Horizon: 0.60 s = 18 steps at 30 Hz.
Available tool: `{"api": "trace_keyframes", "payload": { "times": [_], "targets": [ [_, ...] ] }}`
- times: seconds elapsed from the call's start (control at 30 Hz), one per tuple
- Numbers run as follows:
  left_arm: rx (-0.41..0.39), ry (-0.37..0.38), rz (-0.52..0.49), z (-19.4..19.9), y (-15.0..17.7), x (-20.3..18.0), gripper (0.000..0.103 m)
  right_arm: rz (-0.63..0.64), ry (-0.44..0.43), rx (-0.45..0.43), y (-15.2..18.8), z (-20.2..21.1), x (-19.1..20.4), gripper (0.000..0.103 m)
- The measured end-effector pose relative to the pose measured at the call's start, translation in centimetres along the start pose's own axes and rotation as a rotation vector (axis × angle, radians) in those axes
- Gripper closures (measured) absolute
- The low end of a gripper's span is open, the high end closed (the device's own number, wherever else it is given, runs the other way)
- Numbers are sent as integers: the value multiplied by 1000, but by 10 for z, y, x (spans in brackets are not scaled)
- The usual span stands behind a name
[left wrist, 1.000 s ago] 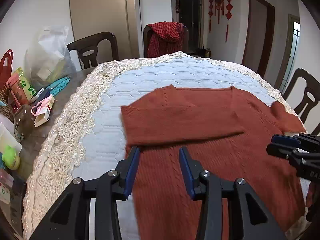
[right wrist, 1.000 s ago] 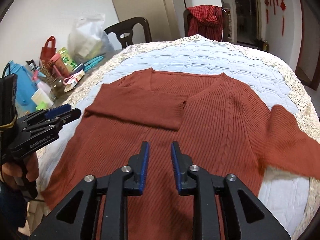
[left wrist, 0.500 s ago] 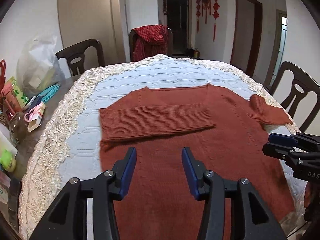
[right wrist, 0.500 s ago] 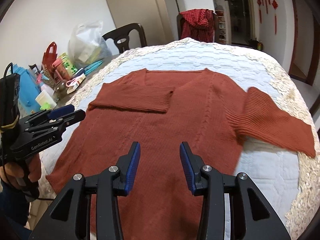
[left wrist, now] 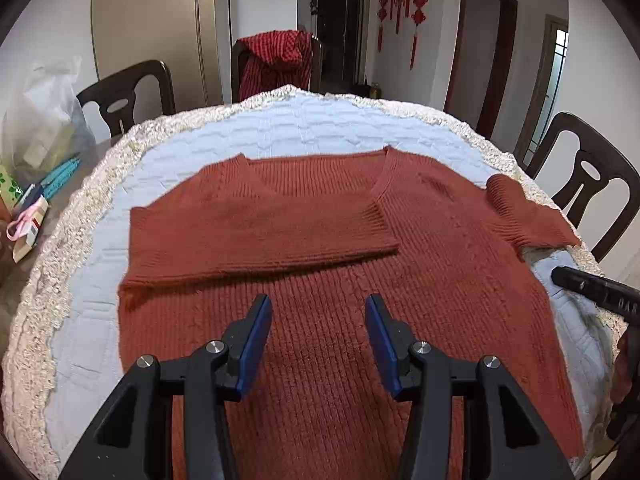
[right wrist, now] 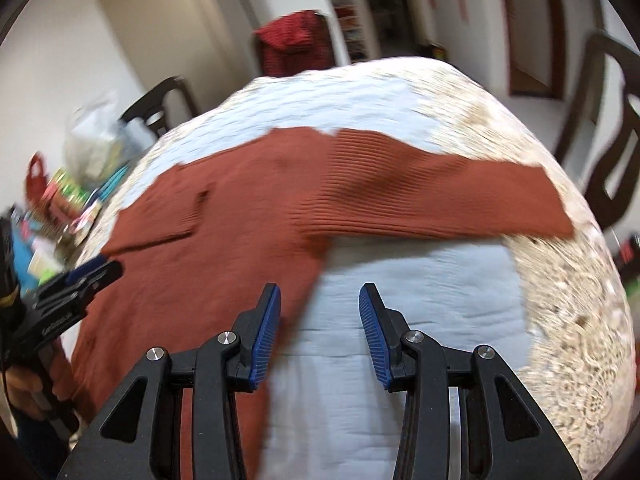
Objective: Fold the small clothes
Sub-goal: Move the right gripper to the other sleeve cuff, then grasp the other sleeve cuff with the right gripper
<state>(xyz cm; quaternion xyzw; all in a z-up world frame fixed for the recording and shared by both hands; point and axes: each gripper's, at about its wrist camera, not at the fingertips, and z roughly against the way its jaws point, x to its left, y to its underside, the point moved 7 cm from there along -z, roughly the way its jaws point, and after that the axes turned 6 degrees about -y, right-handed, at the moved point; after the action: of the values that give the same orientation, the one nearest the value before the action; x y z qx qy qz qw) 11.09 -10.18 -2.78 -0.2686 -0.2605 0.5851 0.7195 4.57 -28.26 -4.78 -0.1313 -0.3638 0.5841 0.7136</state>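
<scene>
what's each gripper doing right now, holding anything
Left gripper: open, empty, above the sweater.
Right gripper: open, empty, above the sweater's side edge and the quilt.

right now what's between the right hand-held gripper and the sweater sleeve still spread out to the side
Only bare blue quilted cover; nothing sits between the right hand-held gripper and the spread sleeve, as the right wrist view shows.

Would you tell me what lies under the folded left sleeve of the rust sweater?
The folded sleeve lies across the rust sweater, covering its chest. The sweater rests on the blue quilted cloth; the table underneath is hidden.
</scene>
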Motion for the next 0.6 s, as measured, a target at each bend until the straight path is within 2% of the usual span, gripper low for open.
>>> {"api": "trace_keyframes", "payload": {
  "times": [0.1, 0.2, 0.3, 0.4, 0.6],
  "targets": [
    [21, 6, 5, -6, 5, 0, 52, -85, 29, -22, -4, 3, -28, 61],
    [51, 9, 14, -13, 11, 0, 52, -149, 0, -50, -12, 8, -45, 61],
    [65, 13, 28, -17, 16, 1, 50, -187, 33, -80, -21, 10, -61, 61],
    [63, 17, 25, -16, 17, -1, 46, -259, -18, -108, -31, 10, -74, 61],
    [66, 18, 18, -17, 16, -1, 43, -351, -42, -175, -49, 3, -91, 61]
  ]
}}
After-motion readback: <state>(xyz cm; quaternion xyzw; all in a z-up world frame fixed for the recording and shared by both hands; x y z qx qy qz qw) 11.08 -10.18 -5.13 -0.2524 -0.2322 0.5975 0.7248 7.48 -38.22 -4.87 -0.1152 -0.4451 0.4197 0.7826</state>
